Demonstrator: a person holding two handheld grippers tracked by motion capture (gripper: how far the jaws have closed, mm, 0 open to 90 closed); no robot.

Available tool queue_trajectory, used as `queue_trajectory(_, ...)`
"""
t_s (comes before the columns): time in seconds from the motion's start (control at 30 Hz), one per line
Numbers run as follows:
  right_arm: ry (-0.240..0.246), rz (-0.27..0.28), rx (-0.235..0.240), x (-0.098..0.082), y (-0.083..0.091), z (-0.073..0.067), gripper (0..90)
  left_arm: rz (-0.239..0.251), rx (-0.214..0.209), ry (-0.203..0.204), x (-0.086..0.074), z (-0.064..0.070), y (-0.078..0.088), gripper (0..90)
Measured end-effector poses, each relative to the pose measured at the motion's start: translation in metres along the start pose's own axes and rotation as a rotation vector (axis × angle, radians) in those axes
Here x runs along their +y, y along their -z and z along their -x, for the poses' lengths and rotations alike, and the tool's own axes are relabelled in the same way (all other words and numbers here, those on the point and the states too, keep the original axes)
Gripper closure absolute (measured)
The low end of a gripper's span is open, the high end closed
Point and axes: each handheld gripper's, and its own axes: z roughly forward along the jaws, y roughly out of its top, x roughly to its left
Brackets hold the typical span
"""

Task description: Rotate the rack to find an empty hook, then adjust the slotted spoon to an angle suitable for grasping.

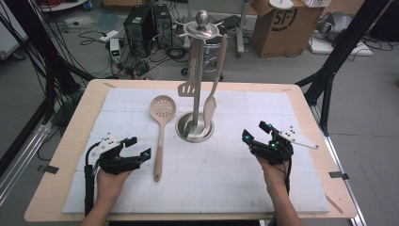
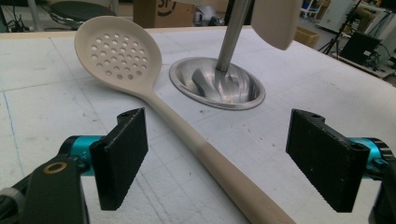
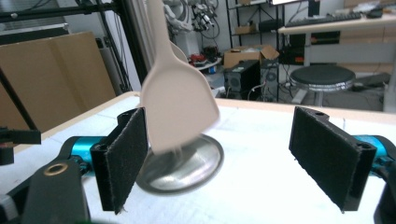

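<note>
Nearest the camera in the high view we see the person's two hands coming in from the bottom edge, each with one gripper: the left gripper near the left side of the white mat, the right gripper near the right side. Both have their jaws spread wide with nothing between the pads.

We count three beige utensils. One, a perforated skimmer spoon, lies flat on the mat just right of the left gripper, bowl away from the person and handle toward them. In the left gripper view its handle runs between the open jaws without touching either pad, and the far tip is cut off at the bottom edge. The other two hang from the one steel utensil stand: a slotted turner on its left and a plain spatula on its right, both dangling over the stand's round base. In the right gripper view the spatula blade hangs just beside the left jaw, blurred, and it covers part of the base; we cannot tell whether it touches the pad.

The stand stands between the two grippers, farther back on the table. Beyond the table we see one cardboard box, a dark computer case and loose cables on the floor, too tangled to count.
</note>
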Motion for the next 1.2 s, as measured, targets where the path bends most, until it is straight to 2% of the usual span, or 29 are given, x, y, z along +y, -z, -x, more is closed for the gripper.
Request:
queue_trajectory(0.13, 0.008, -0.024, -0.015, -0.010, 0.011, 0.003, 18.8, 0.002, 0.000, -0.004, 0.000, -0.001, 0.000, 21.3)
queue_trajectory(0.3, -0.011, -0.014, -0.016, -0.016, 0.017, 0.005, 18.7, 0.014, -0.001, -0.009, 0.001, 0.000, 0.000, 21.3)
queue_trajectory(0.5, -0.008, -0.026, -0.023, -0.021, 0.016, 0.008, 18.7, 0.021, -0.020, -0.025, 0.005, 0.002, -0.002, 21.3)
queue_trajectory(0.63, -0.028, -0.024, -0.030, -0.023, 0.017, 0.010, 18.7, 0.013, -0.024, -0.039, 0.005, 0.004, -0.003, 21.3)
queue_trajectory(0.83, -0.035, -0.021, -0.027, -0.025, 0.018, 0.011, 18.7, 0.019, -0.031, -0.029, 0.006, 0.005, -0.005, 21.3)
queue_trajectory(0.9, -0.041, -0.018, -0.027, -0.024, 0.019, 0.011, 18.7, 0.012, -0.063, -0.030, 0.010, 0.004, -0.007, 20.6)
queue_trajectory(0.97, -0.037, -0.016, -0.030, -0.024, 0.020, 0.012, 18.7, 0.009, -0.099, -0.014, 0.017, 0.004, -0.008, 20.7)
queue_trajectory(1.03, -0.034, -0.017, -0.028, -0.025, 0.020, 0.012, 18.7, -0.004, -0.144, -0.001, 0.024, 0.003, -0.009, 25.6)
queue_trajectory(1.07, -0.033, -0.021, -0.028, -0.025, 0.020, 0.011, 18.7, -0.026, -0.164, 0.000, 0.026, 0.002, -0.010, 27.8)
queue_trajectory(1.2, -0.016, -0.039, -0.023, -0.026, 0.015, 0.008, 18.7, -0.057, -0.211, 0.030, 0.026, 0.002, -0.017, 30.3)
